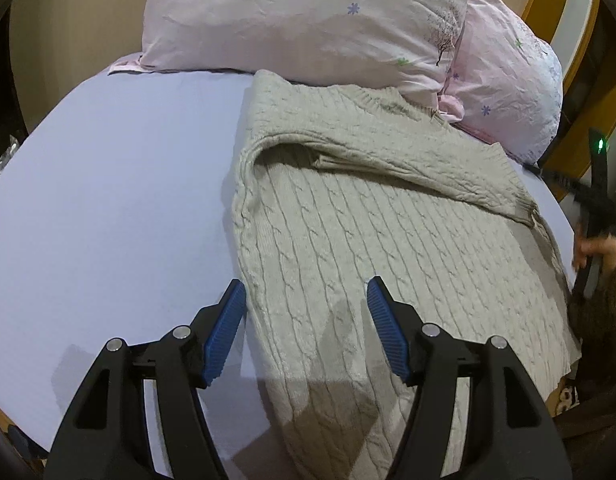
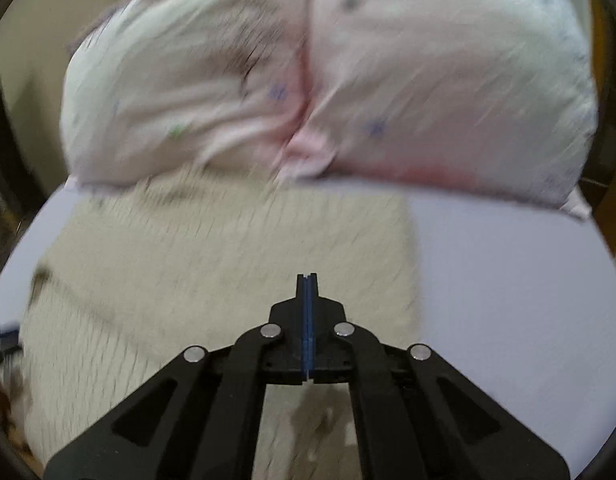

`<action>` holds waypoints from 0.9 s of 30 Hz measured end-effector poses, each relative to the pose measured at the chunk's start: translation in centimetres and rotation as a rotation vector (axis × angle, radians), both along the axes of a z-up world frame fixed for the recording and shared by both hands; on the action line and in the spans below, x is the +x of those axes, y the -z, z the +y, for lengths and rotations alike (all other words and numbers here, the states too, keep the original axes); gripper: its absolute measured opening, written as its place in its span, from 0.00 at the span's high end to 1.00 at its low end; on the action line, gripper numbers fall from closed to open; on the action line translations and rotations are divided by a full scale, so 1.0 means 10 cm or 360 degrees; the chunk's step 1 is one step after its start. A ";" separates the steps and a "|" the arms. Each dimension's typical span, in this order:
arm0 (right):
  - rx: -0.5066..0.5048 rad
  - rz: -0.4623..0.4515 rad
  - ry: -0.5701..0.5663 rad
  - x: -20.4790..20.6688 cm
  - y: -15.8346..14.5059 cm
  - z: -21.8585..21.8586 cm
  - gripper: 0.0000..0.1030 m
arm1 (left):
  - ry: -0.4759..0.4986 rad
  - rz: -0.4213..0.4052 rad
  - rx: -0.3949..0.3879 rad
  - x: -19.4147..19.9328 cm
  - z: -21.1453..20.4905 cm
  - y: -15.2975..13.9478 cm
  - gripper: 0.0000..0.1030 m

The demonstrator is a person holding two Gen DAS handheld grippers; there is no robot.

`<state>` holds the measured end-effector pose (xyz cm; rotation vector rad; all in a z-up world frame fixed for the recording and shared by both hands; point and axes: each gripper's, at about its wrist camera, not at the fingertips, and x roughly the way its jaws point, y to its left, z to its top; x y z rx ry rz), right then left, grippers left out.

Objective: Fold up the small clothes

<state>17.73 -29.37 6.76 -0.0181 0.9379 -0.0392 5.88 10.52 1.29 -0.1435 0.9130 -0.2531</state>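
The beige cable-knit sweater [image 1: 387, 240] lay on the lavender bed sheet [image 1: 108, 200], one sleeve folded across. The left tool [image 1: 304, 300] hovered spread over its near left edge and might pinch only one layer. The right tool [image 2: 307, 280], pressed together and empty, risked snagging the knit.

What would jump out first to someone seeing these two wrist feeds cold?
The beige cable-knit sweater spread on the lavender sheet, one sleeve folded across its chest, dominates the left wrist view. Behind it two pink floral pillows lean at the head of the bed. The left gripper is wide open over the sweater's left edge, while the right gripper is shut with nothing between its fingers, in a motion-blurred view.
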 end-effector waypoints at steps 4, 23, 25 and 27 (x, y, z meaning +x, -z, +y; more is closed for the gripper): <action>0.0258 0.0183 -0.0028 0.16 0.16 -0.19 1.00 | -0.0017 0.0006 -0.0011 -0.03 0.00 0.02 0.37; 0.0152 0.0095 -0.0113 -0.15 0.11 -0.11 0.94 | 0.0039 -0.0025 0.0016 -0.04 -0.07 0.03 0.28; 0.0117 0.0081 -0.0055 0.00 0.10 -0.15 0.94 | 0.0038 -0.0020 0.0019 -0.03 -0.07 0.02 0.28; 0.0009 0.0158 0.0017 0.18 0.25 -0.17 0.92 | 0.0037 -0.0014 0.0012 -0.04 -0.06 0.02 0.28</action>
